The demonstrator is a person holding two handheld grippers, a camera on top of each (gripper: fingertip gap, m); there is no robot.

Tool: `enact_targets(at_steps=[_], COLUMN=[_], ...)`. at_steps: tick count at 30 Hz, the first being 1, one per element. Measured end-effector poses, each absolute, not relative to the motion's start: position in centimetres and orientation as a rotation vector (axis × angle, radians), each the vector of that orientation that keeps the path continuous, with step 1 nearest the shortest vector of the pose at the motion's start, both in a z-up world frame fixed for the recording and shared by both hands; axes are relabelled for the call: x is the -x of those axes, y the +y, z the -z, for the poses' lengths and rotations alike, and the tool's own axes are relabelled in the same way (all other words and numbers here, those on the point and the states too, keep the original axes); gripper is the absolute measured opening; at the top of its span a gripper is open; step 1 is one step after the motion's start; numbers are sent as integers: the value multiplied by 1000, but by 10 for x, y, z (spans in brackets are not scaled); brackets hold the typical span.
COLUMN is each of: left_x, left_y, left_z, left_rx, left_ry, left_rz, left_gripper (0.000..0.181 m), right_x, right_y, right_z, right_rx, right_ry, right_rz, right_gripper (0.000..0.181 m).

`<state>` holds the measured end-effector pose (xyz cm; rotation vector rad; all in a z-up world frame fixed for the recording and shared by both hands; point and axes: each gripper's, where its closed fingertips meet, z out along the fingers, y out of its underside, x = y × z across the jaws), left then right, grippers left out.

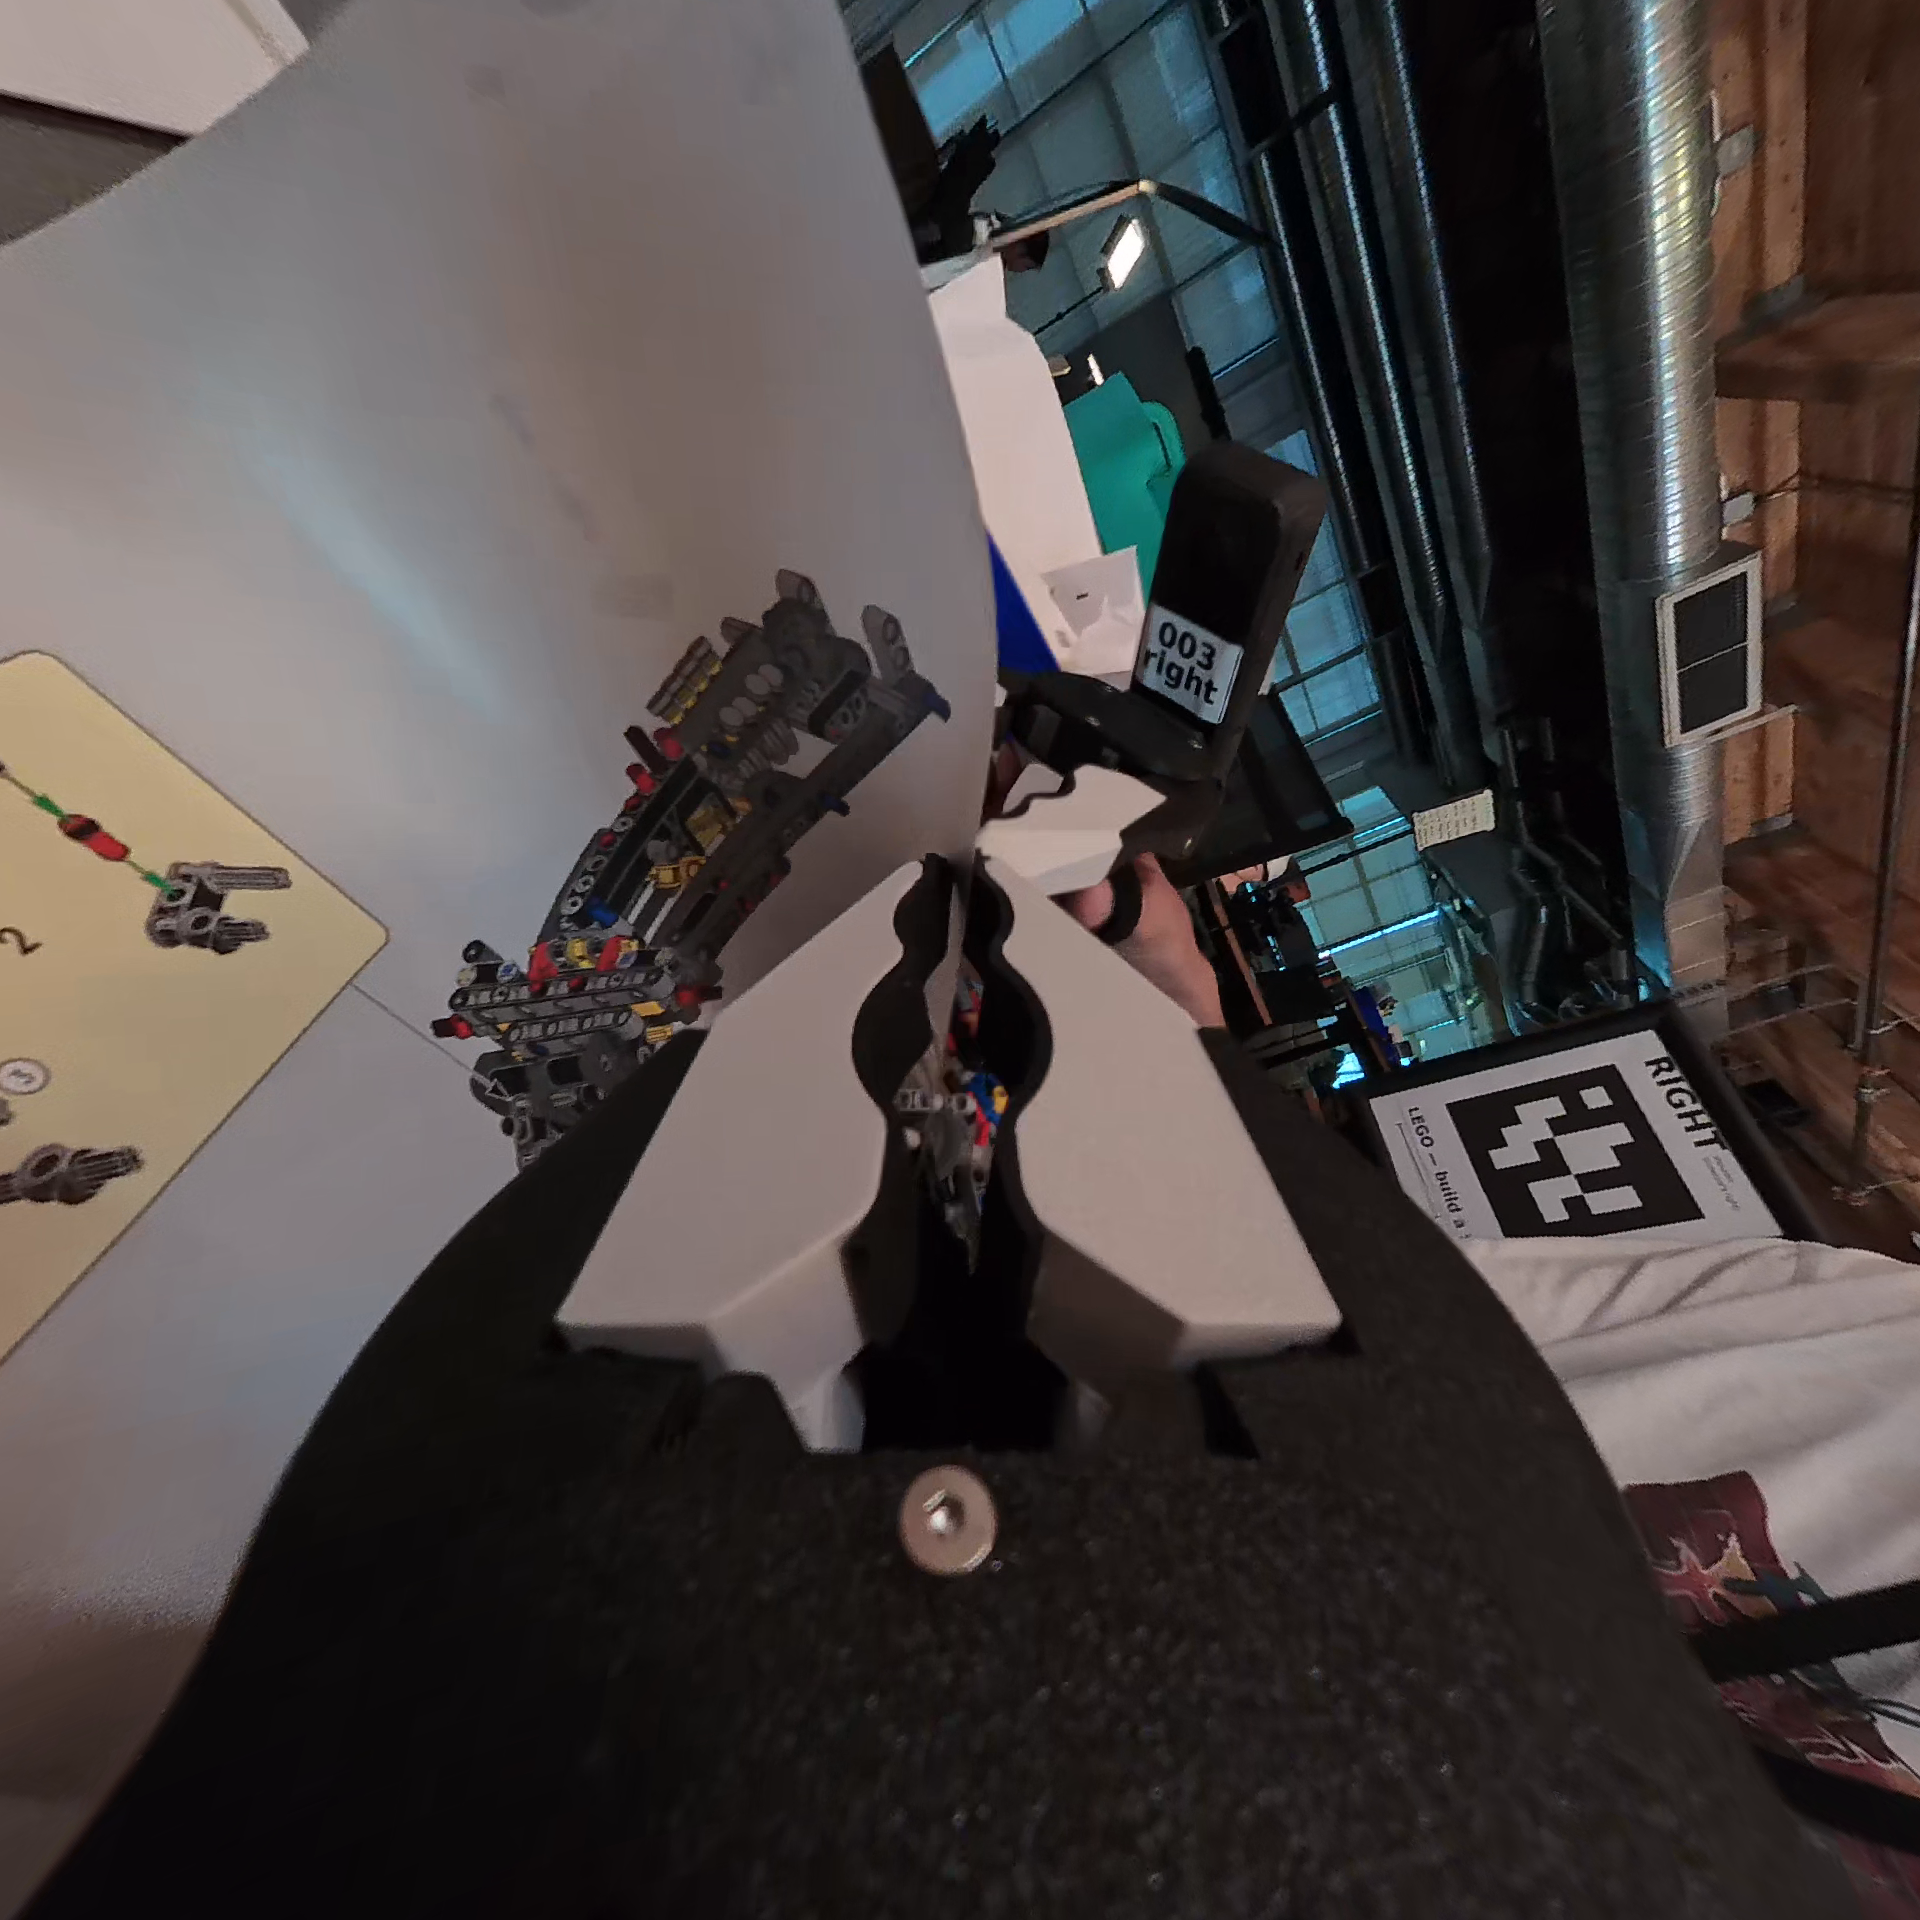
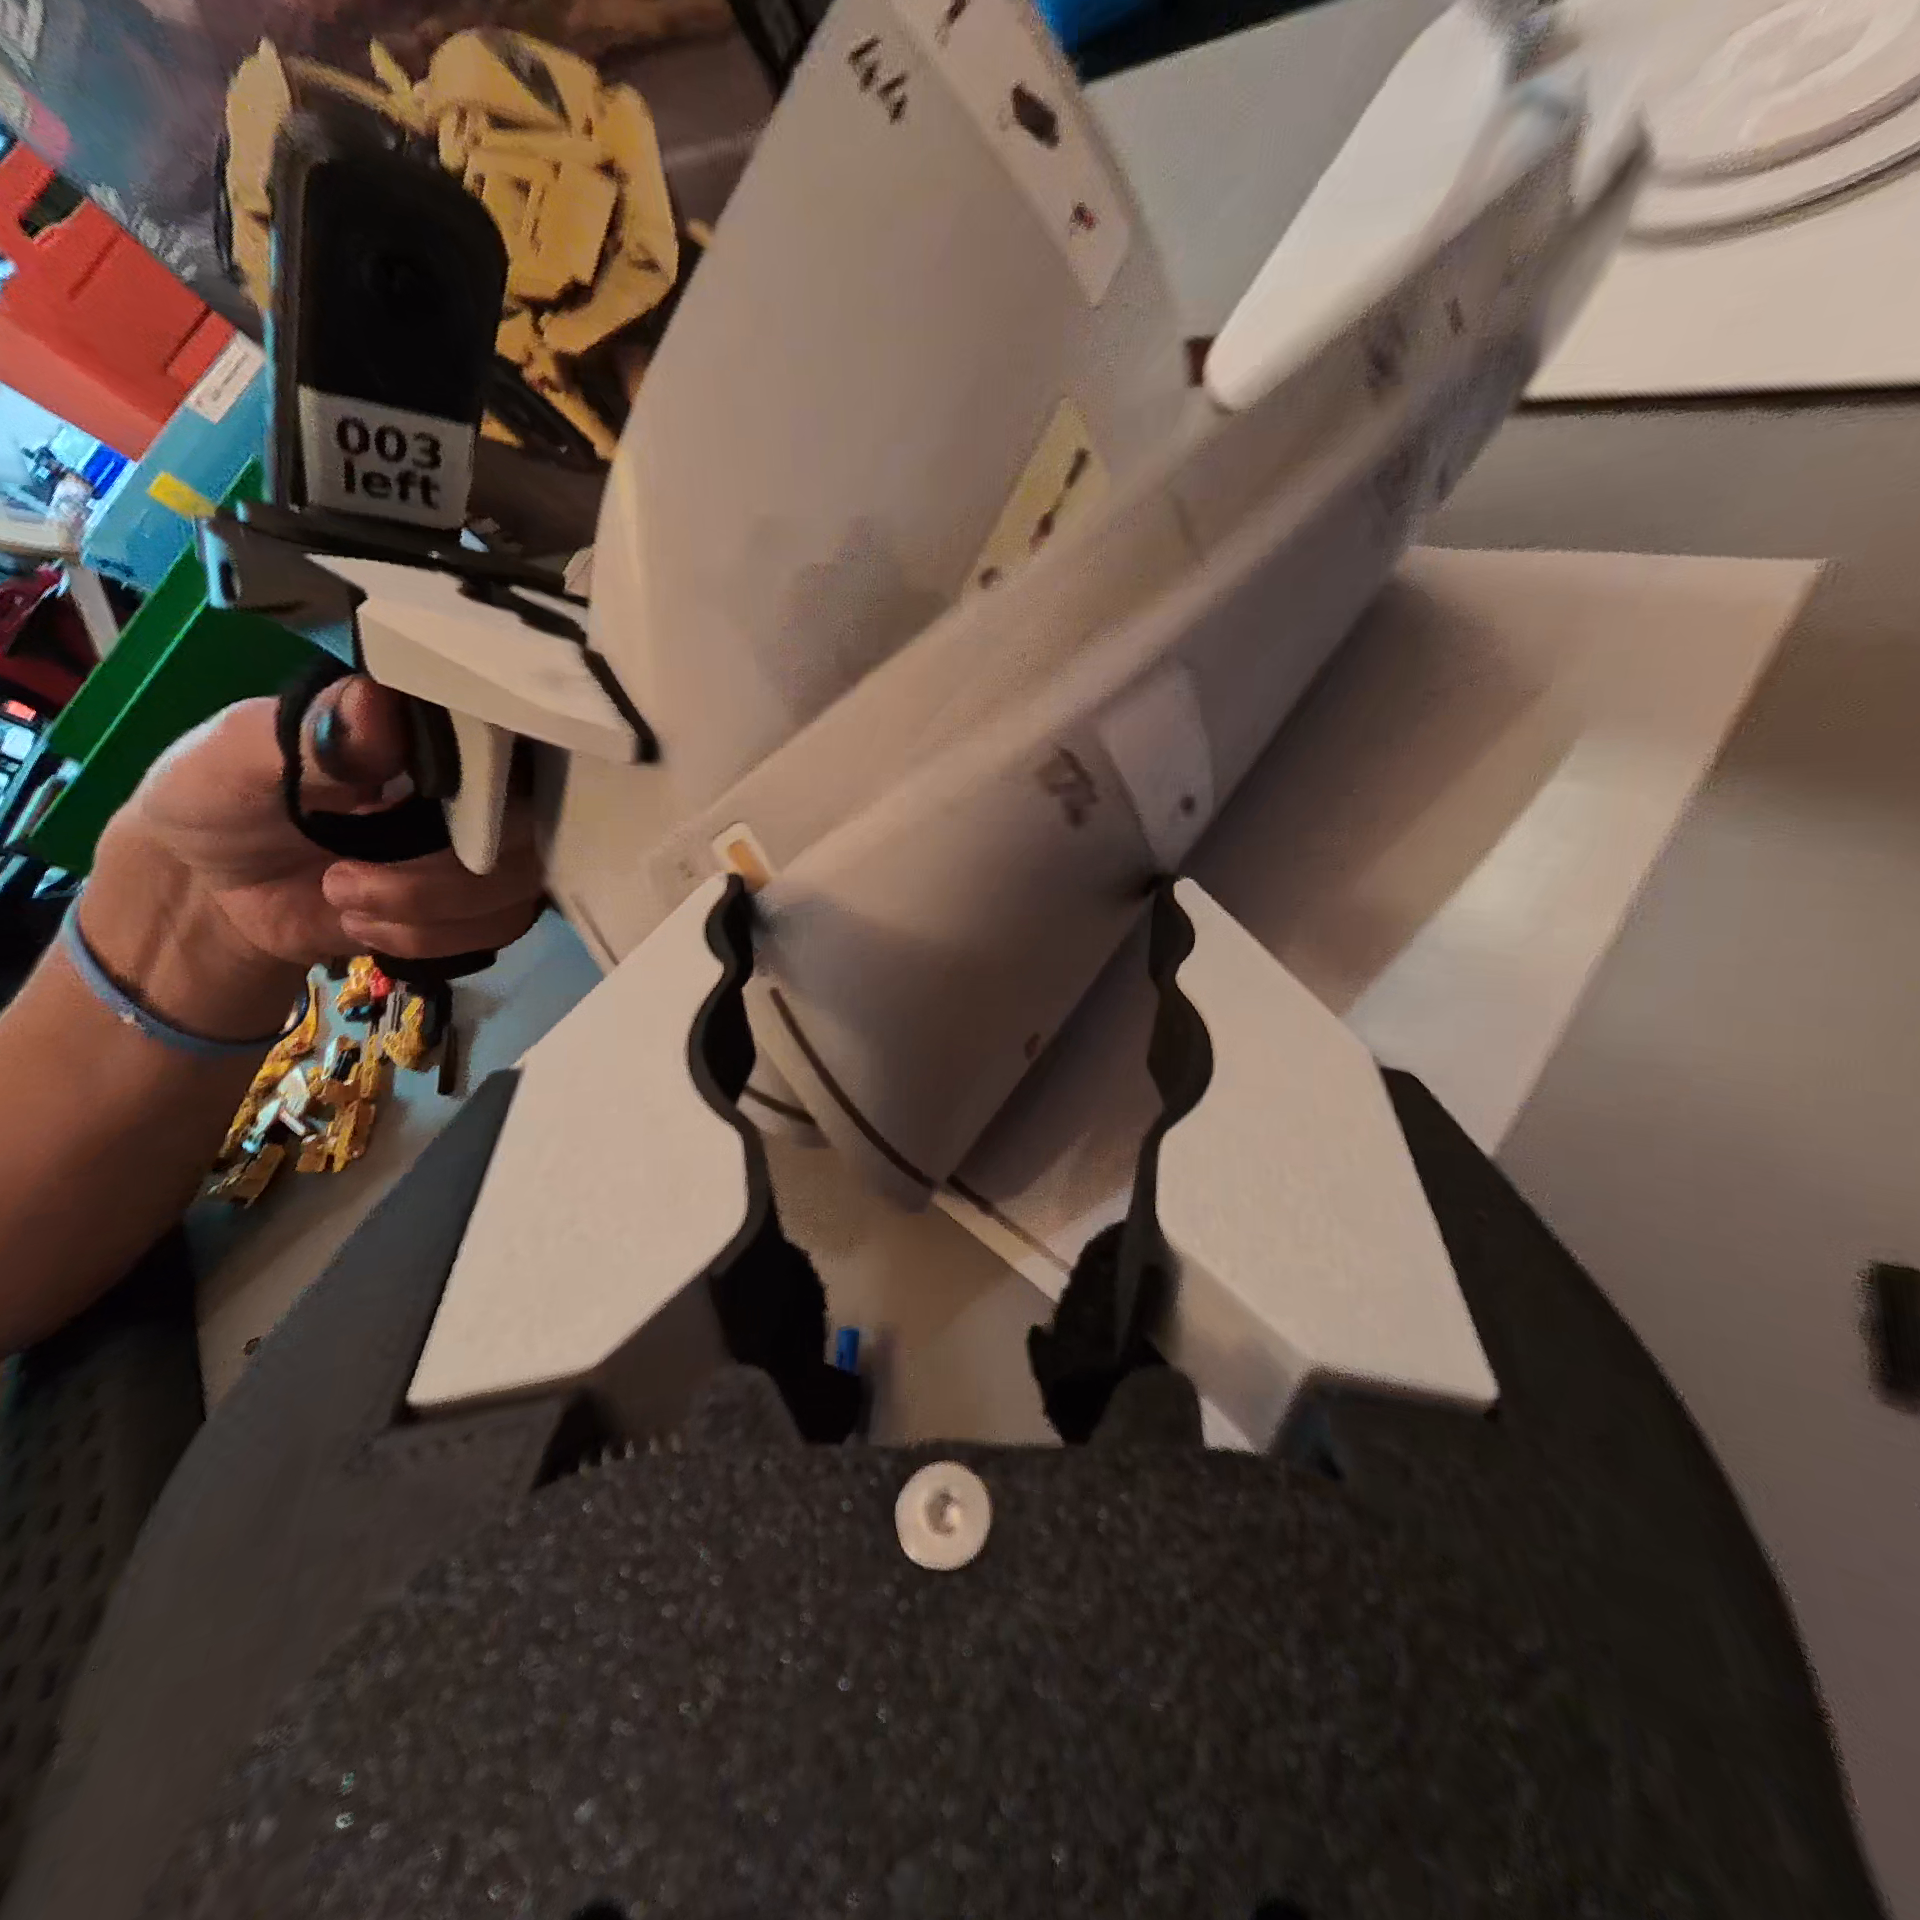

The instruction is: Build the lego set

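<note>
Left wrist view: left gripper [image 1: 951, 883], white fingers with black wavy pads, is pinched closed on the edge of a page of the white printed instruction booklet [image 1: 468, 499]. The sheet runs up between the pads and curves away across the upper left of the frame; a printed drawing of a dark grey beam assembly sits at centre and a pale yellow inset panel at the left edge. The right gripper [image 1: 1049, 852] shows at centre right, just past the page edge, with a person's fingers on its handle; its jaw state cannot be told from here. A white card with a black square marker [image 1: 1558, 1143] lies at right.

Right wrist view (motion-blurred): right gripper [image 2: 951, 894] stands wide apart, nothing held. The booklet [image 2: 935, 520] fans open above its fingertips, pages lifted, lower corner reaching between the fingers; contact cannot be told. Left gripper [image 2: 634, 743], held by a hand [image 2: 281, 873] at middle left, meets the page edge. A small yellow-and-black lego model [image 2: 322, 1081] lies on the white table [image 2: 1662, 935] at lower left, below the hand. A small blue lego pin [image 2: 850, 1351] shows low between the fingers.
</note>
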<state>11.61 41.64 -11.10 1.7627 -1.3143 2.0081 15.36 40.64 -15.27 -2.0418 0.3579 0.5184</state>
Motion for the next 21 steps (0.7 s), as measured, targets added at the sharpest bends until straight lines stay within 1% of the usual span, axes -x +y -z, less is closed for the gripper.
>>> enact_targets(at_steps=[2, 3, 5, 8, 11, 14, 17, 20, 21], left_x=[-116, -116, -116, -116, -115, -105, -77, -30, -11], left_y=[418, 419, 419, 422, 427, 437, 456, 485, 498], left_z=[108, 106, 105, 105, 112, 116, 113, 110, 111], left_rx=[-1750, -1745, -1735, -1757, -1834, -1927, -2065, -2217, -2282], left_ry=[-1283, -1276, -1262, -1257, -1318, -1438, -1613, -1768, -1794], left_rz=[-2028, -2034, -2044, -2039, -1985, -1886, -1760, -1614, -1565], left_gripper=[0, 0, 0, 0, 0, 0, 0, 0, 0], right_x=[-165, -169, -164, -152, -154, -161, -176, -215, -225], right_y=[400, 398, 400, 405, 407, 401, 386, 356, 346], right_z=[145, 142, 127, 125, 124, 135, 158, 172, 170], right_rx=[2021, 2023, 1965, 1990, 2014, 2102, 2208, 2333, 2373], right_ry=[376, 358, 271, 186, 130, 151, 220, 359, 388], right_rz=[-448, -385, -291, -208, -66, 25, 77, 326, 436], right_gripper=[91, 94, 88, 90, 85, 86, 85, 70, 71])
